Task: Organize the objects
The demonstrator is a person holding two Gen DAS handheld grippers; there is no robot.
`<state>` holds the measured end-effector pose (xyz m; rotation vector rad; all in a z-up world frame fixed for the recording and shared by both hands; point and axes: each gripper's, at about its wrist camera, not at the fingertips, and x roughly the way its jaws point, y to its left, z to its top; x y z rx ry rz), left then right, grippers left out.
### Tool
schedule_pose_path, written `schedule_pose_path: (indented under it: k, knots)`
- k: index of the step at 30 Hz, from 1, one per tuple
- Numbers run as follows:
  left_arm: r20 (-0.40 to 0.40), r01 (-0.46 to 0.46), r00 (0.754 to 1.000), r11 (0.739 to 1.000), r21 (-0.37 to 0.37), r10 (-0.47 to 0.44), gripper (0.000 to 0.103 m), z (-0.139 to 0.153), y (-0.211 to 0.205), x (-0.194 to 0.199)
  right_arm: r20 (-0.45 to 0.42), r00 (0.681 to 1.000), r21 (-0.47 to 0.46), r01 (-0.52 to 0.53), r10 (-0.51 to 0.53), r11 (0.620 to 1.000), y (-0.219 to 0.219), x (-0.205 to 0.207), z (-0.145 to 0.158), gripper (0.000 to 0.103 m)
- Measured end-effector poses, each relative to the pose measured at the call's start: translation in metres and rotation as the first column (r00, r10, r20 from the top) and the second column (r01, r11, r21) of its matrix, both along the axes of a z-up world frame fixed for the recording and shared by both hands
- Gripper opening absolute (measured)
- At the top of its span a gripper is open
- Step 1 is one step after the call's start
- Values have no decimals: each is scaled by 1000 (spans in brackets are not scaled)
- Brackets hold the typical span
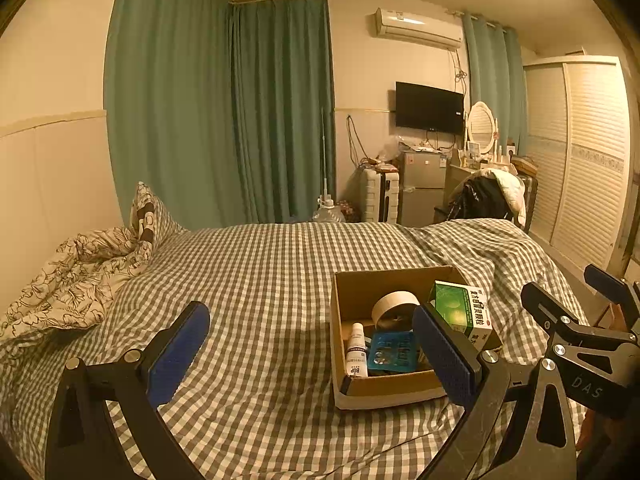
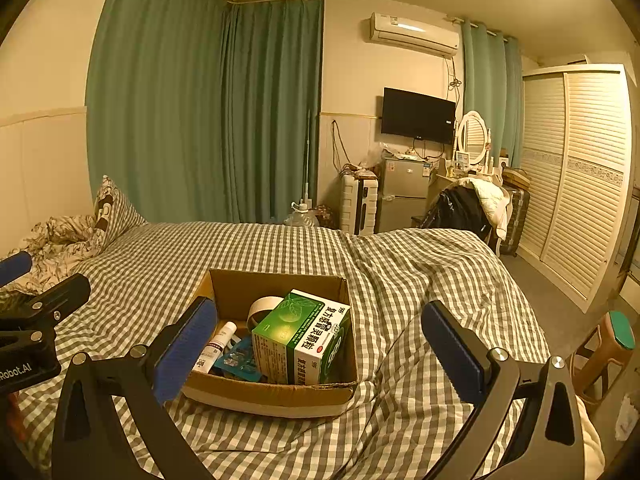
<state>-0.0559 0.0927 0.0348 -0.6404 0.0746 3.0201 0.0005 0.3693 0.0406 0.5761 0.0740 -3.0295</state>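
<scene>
A cardboard box (image 2: 280,394) is sitting on the checked bed cover (image 2: 248,248), toward the near edge of the bed, and the things to organize are lying inside it. A green medicine carton (image 2: 304,340) is standing at the right side of the box, leaning a little and rising above the rim, probably because the box is shallow and already crowded. Behind it a roll of tape (image 2: 262,308) is resting against the back wall. A small white bottle (image 2: 214,348) is lying along the left side, and a blue blister pack (image 2: 240,360) is lying flat on the bottom.

The right gripper (image 2: 320,344) is hovering over the box with its blue pads wide apart and nothing between them. The left gripper (image 1: 312,352) is likewise spread and empty, hanging over the bare cover just left of the box.

The right wrist view is showing the carton's front face and a stool (image 2: 604,352) on the floor beside the bed. The left wrist view is showing the bottle's label and the blister pack more plainly, while its right finger is hiding part of the carton.
</scene>
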Motion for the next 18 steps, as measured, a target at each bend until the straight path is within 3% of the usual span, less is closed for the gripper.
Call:
schedule_pose_path:
  k: [18]
  knots:
    - [20, -9, 1000, 1000, 4, 9, 103, -6, -2, -2, 7, 1000, 5, -3, 3, 1000, -1, -1, -3, 103]
